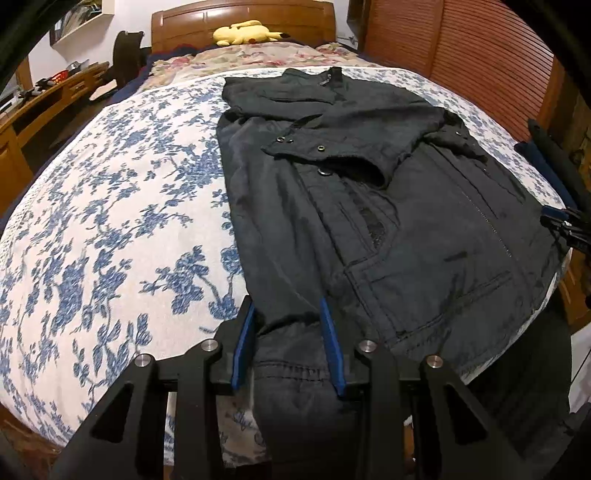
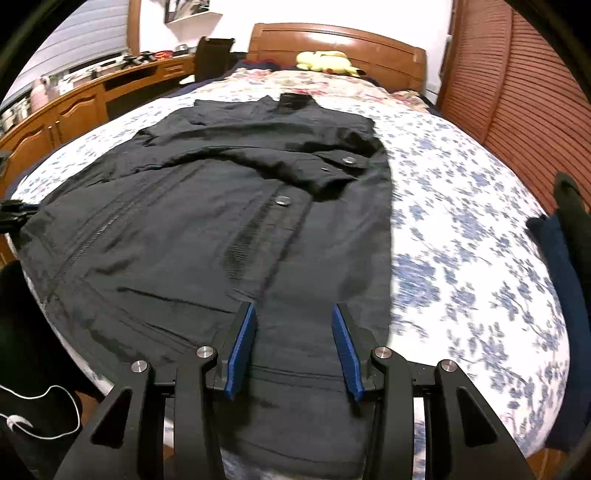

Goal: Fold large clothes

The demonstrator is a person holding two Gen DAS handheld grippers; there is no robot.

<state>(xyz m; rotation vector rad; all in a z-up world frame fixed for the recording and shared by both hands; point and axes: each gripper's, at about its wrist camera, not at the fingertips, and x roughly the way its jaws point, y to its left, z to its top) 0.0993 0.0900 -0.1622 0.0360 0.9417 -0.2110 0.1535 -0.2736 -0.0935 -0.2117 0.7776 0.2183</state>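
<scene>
A large black jacket (image 1: 369,206) lies flat on the bed, collar toward the headboard, with both sleeves folded across its chest. It also shows in the right wrist view (image 2: 207,229). Its hem hangs over the near edge of the bed. My left gripper (image 1: 288,310) is open, its blue pads on either side of the jacket's left hem corner. My right gripper (image 2: 293,314) is open, its pads on either side of the jacket's right hem area. Neither gripper pinches the cloth.
The bed has a white cover with blue flowers (image 1: 110,221) and a wooden headboard (image 1: 243,22) with a yellow plush toy (image 1: 245,33). A wooden desk (image 2: 74,107) stands left. Slatted wooden doors (image 2: 517,92) stand right. Dark clothes (image 2: 561,266) lie at the bed's right edge.
</scene>
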